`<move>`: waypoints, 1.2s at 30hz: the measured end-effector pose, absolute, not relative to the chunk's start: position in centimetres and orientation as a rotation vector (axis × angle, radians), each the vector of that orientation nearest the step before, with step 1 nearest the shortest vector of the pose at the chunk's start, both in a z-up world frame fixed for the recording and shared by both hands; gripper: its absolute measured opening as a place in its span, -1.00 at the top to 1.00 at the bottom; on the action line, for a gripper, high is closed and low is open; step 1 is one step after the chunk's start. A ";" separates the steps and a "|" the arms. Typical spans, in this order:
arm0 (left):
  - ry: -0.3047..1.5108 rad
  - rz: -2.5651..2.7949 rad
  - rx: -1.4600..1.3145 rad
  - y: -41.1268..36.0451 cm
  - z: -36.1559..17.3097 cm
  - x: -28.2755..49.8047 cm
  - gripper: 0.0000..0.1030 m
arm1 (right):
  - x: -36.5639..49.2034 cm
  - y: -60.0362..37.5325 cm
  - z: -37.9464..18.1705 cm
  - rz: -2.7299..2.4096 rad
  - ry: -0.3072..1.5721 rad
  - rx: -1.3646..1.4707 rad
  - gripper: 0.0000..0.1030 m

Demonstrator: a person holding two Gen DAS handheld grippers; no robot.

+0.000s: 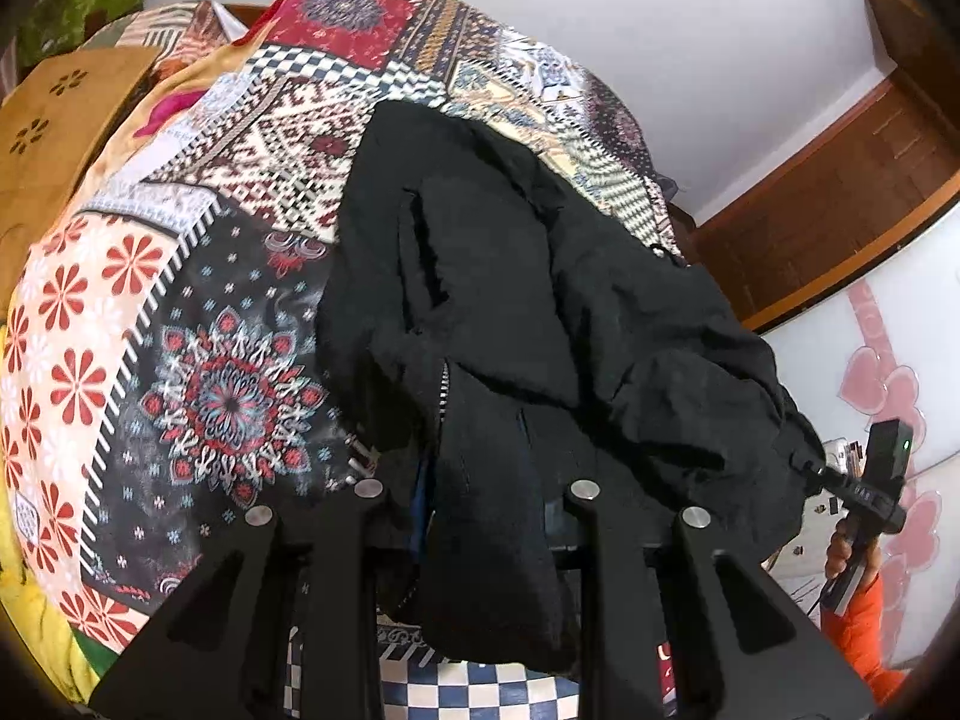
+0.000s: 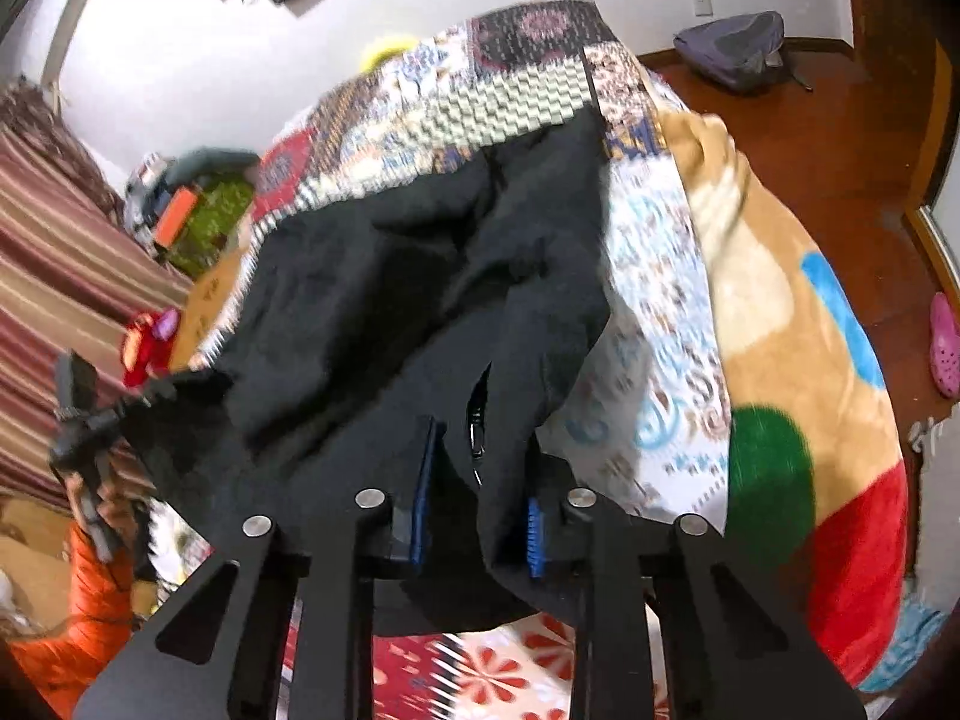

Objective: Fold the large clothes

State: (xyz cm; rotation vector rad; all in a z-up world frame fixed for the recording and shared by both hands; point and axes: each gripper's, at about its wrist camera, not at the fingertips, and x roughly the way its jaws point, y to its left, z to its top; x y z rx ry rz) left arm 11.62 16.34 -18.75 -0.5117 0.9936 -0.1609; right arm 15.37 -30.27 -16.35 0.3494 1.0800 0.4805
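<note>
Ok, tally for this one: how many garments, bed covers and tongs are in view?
Garments: 1, the jacket
Bed covers: 2, the quilt and the blanket
Tongs: 2, the left tongs and the right tongs, both shut on the jacket
Total: 5

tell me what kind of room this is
Most likely a bedroom in a home: a black jacket lies on a bed spread with a patchwork quilt, a striped curtain hangs at the side, and a pink slipper sits on the wooden floor.
</note>
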 end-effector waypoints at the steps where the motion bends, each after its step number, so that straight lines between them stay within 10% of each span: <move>1: 0.984 -0.168 -0.510 16.2 -18.5 11.7 0.55 | 15.7 -30.1 -16.0 0.487 1.070 0.368 0.61; 13: 0.811 -0.171 -0.658 20.4 -13.3 18.2 0.68 | 25.4 -28.8 -11.7 0.526 0.949 0.511 0.66; 36: 1.015 -0.004 -0.521 22.8 -26.1 34.5 0.67 | 39.4 -32.9 -22.5 0.387 1.234 0.660 0.47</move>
